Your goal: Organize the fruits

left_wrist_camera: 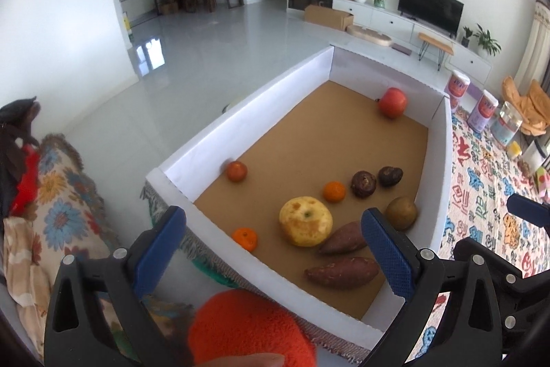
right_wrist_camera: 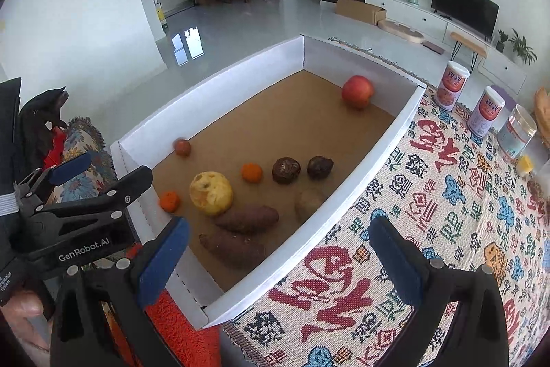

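Shallow white cardboard tray with a brown floor, resting on a patterned woven cloth over the counter. Scattered inside: large yellow pomelo-like fruit touching one of two reddish-brown sweet potatoes, two small orange mandarins, two dark wrinkled fruits, a brown kiwi-like fruit by the right wall, a small red-orange fruit against the left wall, and a red apple alone in the far corner. Left gripper hovering above the near tray wall, fingers spread wide, empty. Right gripper over the tray's near right corner and cloth, fingers likewise wide apart, gripping nothing. Three labelled cylindrical canisters standing well right of the tray (clear of both grippers). Fuzzy orange fabric bulging close below the left gripper.
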Tool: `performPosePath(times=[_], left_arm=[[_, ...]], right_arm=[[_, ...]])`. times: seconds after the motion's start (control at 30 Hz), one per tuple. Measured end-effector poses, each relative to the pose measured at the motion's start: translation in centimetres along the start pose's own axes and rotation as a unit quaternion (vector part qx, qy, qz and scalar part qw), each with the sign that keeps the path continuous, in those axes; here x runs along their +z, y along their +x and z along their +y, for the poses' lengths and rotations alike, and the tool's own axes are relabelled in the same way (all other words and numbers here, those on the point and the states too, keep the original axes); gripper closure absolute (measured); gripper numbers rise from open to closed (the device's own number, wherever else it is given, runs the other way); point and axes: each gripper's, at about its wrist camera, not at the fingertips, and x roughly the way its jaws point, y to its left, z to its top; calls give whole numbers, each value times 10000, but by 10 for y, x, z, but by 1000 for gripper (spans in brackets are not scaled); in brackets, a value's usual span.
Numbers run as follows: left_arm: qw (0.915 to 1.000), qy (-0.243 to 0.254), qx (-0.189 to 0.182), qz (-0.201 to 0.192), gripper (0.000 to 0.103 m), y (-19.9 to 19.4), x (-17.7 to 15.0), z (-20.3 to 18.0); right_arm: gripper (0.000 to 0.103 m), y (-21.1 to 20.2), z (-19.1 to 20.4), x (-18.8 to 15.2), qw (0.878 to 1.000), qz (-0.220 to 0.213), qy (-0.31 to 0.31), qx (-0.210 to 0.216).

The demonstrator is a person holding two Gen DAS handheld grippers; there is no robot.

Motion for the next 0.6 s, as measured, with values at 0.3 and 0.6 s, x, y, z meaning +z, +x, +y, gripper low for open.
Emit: performPosePath(times=[0.3, 0.6], left_arm=[[10000, 9, 22, 28, 1, 0, -1, 2], [9999, -24, -25, 107, 1, 6, 1, 5]], right_arm=[[0, 11, 9, -1, 9995, 166, -136, -216], [0, 16, 12, 4, 9993, 168, -183, -290]])
